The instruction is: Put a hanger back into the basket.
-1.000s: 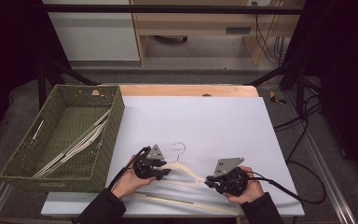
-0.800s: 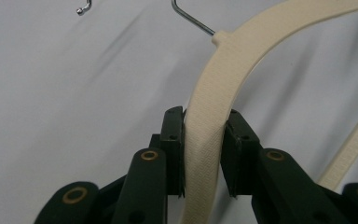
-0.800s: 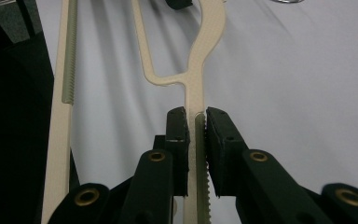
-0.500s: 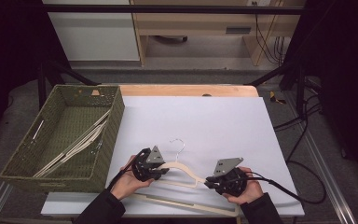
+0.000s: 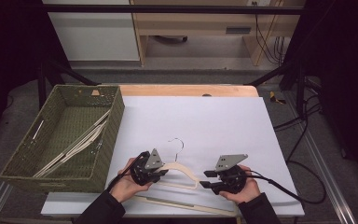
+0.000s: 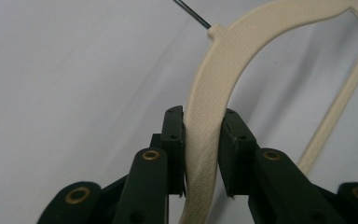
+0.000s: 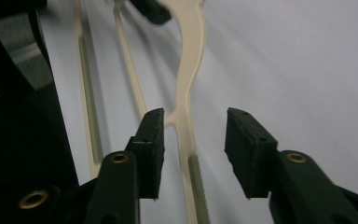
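Clamping down on the cream hanger (image 6: 205, 140) with the left tool (image 5: 154, 173), pads pressing on both sides of the curved shoulder, clear as day in the left gripper view, with the wire hook (image 6: 191, 13) running off toward the top edge. Sitting near the front edge of the white counter (image 5: 205, 121) in the high view, that same hanger (image 5: 182, 169), hook (image 5: 177, 143) pointing away from the person, left shoulder tucked into the left tool and right end reaching toward the right tool (image 5: 206, 179). Having just been opening its jaws, the right tool (image 7: 193, 154), pads now standing apart and off the plastic, with the hanger's right arm (image 7: 186, 93) passing between them but touched by neither, so released rather than gripping. Lying flat on the counter just in front of both hands, a second hanger (image 5: 182, 204), its long bar running across near the front edge, and showing as pale bars (image 7: 86, 93) at the left in the right gripper view. Sitting at the left edge of the counter, a green woven basket (image 5: 109, 135), with more pale hangers (image 5: 74, 147) lying slanted inside it.
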`<state>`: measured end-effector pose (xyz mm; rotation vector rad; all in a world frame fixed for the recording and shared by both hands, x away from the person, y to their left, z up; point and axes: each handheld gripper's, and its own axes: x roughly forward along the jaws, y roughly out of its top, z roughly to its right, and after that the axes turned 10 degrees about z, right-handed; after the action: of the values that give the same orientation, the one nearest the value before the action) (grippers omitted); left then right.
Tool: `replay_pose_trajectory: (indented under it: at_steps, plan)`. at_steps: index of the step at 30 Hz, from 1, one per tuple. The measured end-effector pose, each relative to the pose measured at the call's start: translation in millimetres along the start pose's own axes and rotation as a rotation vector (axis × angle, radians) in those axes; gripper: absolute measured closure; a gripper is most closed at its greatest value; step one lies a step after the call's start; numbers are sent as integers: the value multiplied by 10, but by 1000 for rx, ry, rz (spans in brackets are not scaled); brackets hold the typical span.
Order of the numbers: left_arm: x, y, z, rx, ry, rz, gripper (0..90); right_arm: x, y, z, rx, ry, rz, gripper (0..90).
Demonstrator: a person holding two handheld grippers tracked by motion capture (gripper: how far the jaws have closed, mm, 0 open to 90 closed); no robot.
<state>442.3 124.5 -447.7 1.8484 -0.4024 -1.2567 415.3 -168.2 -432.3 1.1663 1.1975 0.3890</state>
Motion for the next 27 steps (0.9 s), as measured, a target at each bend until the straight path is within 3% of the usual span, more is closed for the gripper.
replay_pose_trajectory:
  at_steps: [4,8,14,18,24,27]
  plan:
    - [-8,1,11,2,5,3,736,15,104,22,40,-29,74,456]
    - [-11,3,19,7,7,4,736,92,185,29,52,-30,81,447]
    - [-15,4,21,4,4,9,736,414,280,38,72,-18,3,537]
    - [-14,4,22,2,-1,8,736,561,263,66,124,3,-29,618]
    - [0,-3,27,-1,-11,8,736,654,225,88,159,65,-61,754]
    - [6,-13,24,-8,-14,9,735,671,215,92,163,68,-67,761]
